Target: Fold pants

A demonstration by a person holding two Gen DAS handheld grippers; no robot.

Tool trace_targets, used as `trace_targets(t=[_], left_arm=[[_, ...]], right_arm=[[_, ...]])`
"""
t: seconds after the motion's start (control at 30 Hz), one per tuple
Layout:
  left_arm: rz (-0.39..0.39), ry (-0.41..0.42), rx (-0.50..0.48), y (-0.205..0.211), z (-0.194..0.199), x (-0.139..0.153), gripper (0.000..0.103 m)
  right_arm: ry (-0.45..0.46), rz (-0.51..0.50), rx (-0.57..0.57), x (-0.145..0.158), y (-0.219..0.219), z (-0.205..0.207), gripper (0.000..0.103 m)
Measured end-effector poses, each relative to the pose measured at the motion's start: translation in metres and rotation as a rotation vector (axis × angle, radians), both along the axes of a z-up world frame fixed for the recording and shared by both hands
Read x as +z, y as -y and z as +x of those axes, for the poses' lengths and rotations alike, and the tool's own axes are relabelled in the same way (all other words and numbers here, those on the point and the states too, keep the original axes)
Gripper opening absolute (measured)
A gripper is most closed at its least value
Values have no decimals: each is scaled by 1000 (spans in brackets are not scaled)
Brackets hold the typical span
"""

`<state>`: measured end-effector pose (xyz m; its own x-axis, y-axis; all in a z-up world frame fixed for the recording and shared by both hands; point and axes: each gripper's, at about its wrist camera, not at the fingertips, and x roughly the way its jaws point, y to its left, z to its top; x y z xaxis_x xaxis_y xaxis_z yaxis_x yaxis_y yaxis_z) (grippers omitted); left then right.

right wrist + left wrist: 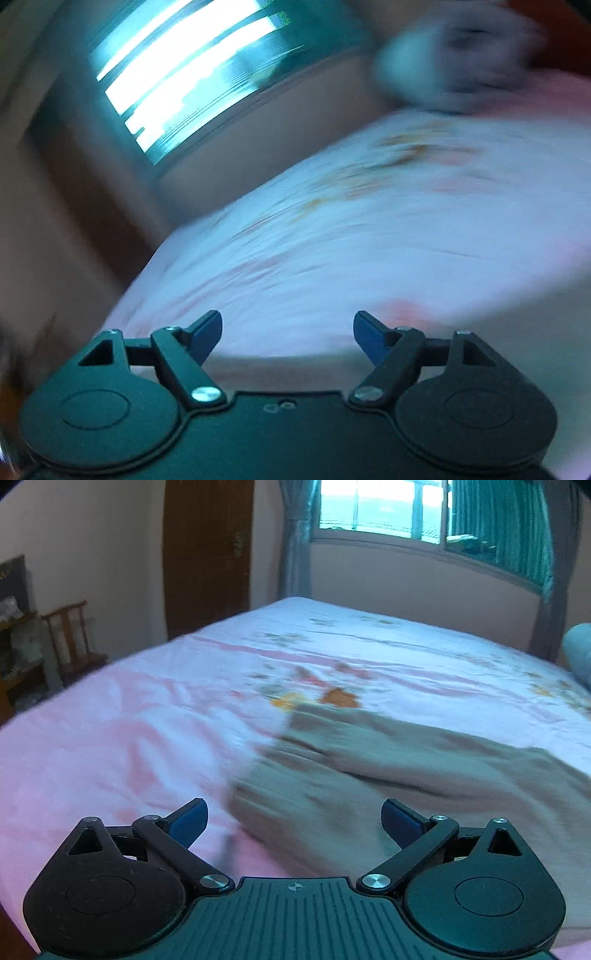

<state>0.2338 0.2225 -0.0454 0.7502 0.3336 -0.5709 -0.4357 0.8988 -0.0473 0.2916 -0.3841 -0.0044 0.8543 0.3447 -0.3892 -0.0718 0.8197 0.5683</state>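
Note:
Tan pants (388, 775) lie bunched on the pink and white floral bed sheet (129, 720), stretching from the middle to the right edge of the left wrist view. My left gripper (293, 821) is open and empty, just above the near end of the pants, its blue pads (190, 819) apart. My right gripper (288, 336) is open and empty over the sheet (351, 229). A pale tan strip, perhaps pants fabric (288, 373), shows just under it. The right wrist view is badly blurred.
A brown door (207, 554) and a wooden chair (74, 638) stand past the bed's far left side. A window with teal curtains (388, 506) is behind the bed. A grey pillow (454, 59) lies at the bed's far right, also seen in the left wrist view (580, 653).

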Motion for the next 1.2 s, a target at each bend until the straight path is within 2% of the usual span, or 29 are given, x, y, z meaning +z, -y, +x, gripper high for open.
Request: trace_targets(t=[0.1,0.2,0.37,0.47,0.53,0.7,0.73,0.77,0.83,1.03,1.1,1.13,1.2], left_arm=[[-40,7,-43,37,0,-1,103],[-26,-2,-112,76,3,0,103],[18,-20,-222,129,12,4,103],[37,-84,-235,146,18,-6,103],[50,-115,-231,149,21,-14,103],[93,-118,-235,157,18,-20,103],[94,-122,-233,157,20,-20,103],[95,-124,-231,158,20,-20,103],[98,-124,-229,158,21,-21,103],[102,-121,-225,158,24,-24,103],[98,-123,-231,157,24,-24,103],[96,-122,-235,156,24,-24,103],[92,-121,-244,154,24,-24,103]], right_arm=[[-33,181,-228,-21,86,-56,80],[-70,241,-386,-39,139,-97,83],[-127,356,-536,-73,193,-125,69],[-142,432,-544,-96,207,-118,58],[-143,447,-535,-103,210,-108,51],[-152,494,-549,-110,210,-98,45],[-153,482,-558,-107,209,-97,38],[-145,472,-578,-103,209,-102,35],[-90,508,-587,-97,210,-110,34],[-165,523,-557,-107,212,-87,32],[-198,528,-570,-109,213,-79,17],[-201,515,-565,-108,213,-75,0],[-170,483,-553,-99,210,-78,0]])
